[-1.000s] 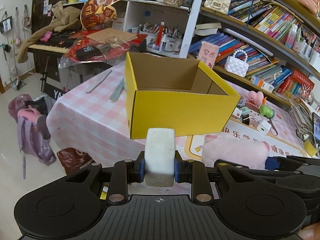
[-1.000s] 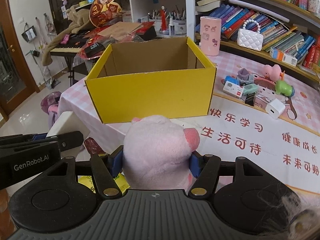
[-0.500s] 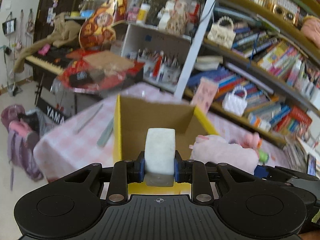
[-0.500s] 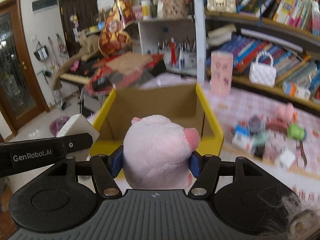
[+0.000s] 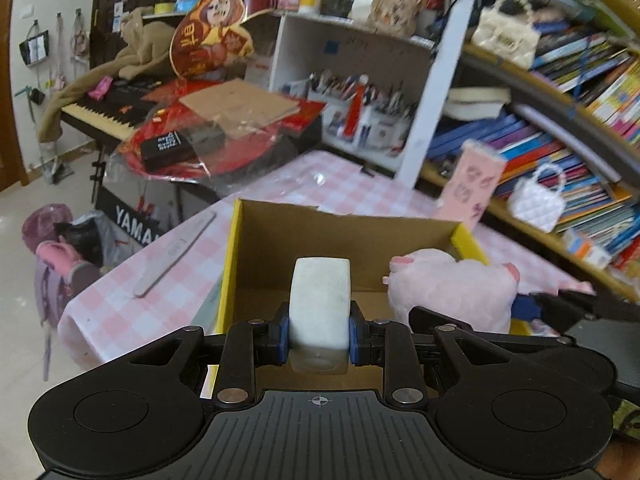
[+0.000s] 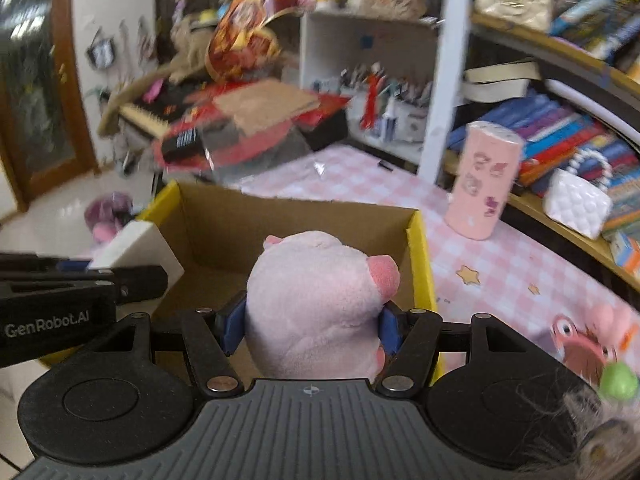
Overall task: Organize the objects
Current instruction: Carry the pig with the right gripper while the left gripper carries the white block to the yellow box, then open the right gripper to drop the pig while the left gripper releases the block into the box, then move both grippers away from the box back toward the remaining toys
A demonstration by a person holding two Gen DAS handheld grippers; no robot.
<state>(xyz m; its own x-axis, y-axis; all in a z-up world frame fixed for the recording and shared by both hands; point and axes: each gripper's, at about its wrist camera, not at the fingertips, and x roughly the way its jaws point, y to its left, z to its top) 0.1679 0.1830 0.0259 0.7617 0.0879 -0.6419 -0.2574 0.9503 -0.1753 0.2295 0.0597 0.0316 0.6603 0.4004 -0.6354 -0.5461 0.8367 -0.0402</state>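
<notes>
Yellow-rimmed cardboard box sits open on a pink checked tablecloth, just beyond both sets of fingers. The left gripper clamps a white block; the right gripper squeezes a pink plush pig. Both items hang over the box, apparently above its rim.

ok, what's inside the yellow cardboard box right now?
Only bare brown floor and walls show inside the yellow cardboard box. The white rectangular block in the left gripper and the pink plush pig in the right gripper hide its near floor.
</notes>
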